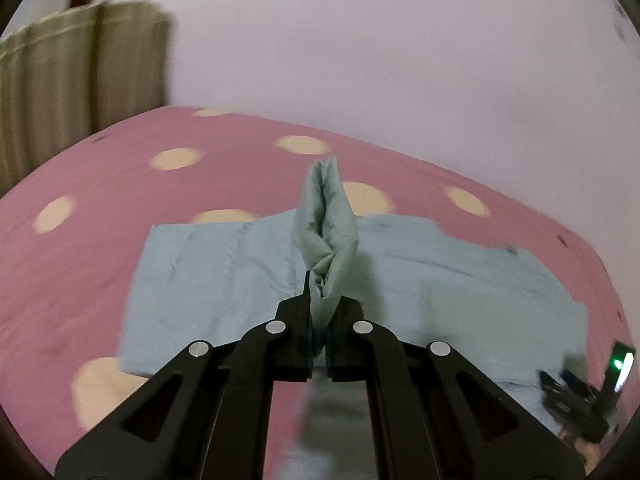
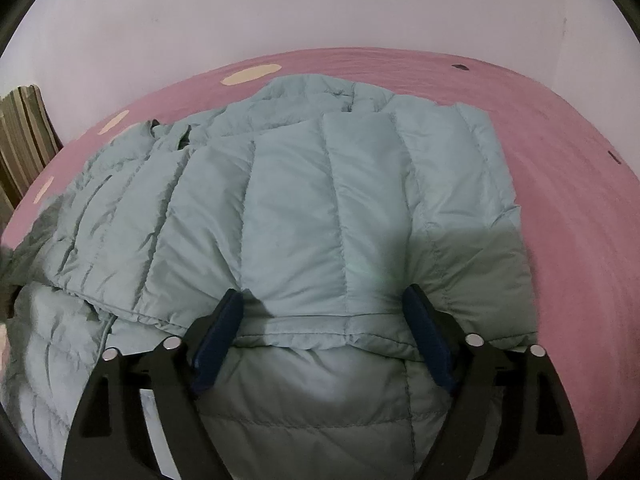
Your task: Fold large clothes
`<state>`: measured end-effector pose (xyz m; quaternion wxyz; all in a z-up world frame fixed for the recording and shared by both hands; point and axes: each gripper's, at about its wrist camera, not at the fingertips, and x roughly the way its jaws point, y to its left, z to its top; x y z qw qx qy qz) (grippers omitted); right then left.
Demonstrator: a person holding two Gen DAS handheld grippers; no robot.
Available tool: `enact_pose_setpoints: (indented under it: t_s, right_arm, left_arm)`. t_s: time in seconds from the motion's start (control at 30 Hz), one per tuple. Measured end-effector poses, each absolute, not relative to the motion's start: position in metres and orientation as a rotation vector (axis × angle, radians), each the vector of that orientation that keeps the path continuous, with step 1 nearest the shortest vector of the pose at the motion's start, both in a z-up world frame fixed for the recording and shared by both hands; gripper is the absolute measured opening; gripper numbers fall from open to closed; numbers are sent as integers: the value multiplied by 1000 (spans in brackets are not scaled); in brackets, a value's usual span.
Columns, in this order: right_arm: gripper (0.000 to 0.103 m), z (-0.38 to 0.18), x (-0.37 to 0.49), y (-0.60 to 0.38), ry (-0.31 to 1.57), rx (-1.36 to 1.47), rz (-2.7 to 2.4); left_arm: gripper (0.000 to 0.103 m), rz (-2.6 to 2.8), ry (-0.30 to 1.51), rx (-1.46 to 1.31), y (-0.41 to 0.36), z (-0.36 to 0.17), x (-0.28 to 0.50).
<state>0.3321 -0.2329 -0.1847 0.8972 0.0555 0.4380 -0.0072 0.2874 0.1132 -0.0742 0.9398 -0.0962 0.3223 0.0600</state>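
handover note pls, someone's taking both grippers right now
Left gripper: shut on a pinched fold of the pale blue-green quilted puffer jacket, lifted above the rest.
Right gripper: open, jaws spread at the jacket's near hem, holding nothing.
Jacket lies on the pink bedsheet with cream dots, partly folded, one panel laid over the body.
Left: lay down the held fold, then finish and flatten.

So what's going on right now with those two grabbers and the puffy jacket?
Left hand-held gripper shut on a pinched fold of the pale blue quilted puffer jacket. Right hand-held gripper open over its hem. Jacket partly folded on pink spotted bedsheet. Nothing in the way.
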Motion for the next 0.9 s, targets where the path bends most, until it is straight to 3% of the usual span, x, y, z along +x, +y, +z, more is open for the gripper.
enact_pose_setpoints:
  t_s: [0.3, 0.57, 0.7, 0.73, 0.9]
  right_arm:
    - [87, -185, 331, -232, 904, 131, -1]
    - [87, -186, 330, -232, 900, 143, 2]
    - [87, -185, 330, -233, 901, 141, 1]
    - [87, -185, 330, -233, 901, 141, 1]
    - [87, -180, 327, -230, 897, 130, -12]
  left_arm:
    - [3, -49, 755, -73, -11, -117, 325]
    - [6, -99, 830, -17, -49, -149, 341]
    - [47, -119, 803, -26, -52, -140, 326]
    - [54, -120, 790, -22, -51, -136, 321]
    - [62, -84, 746, 5, -27, -118, 297]
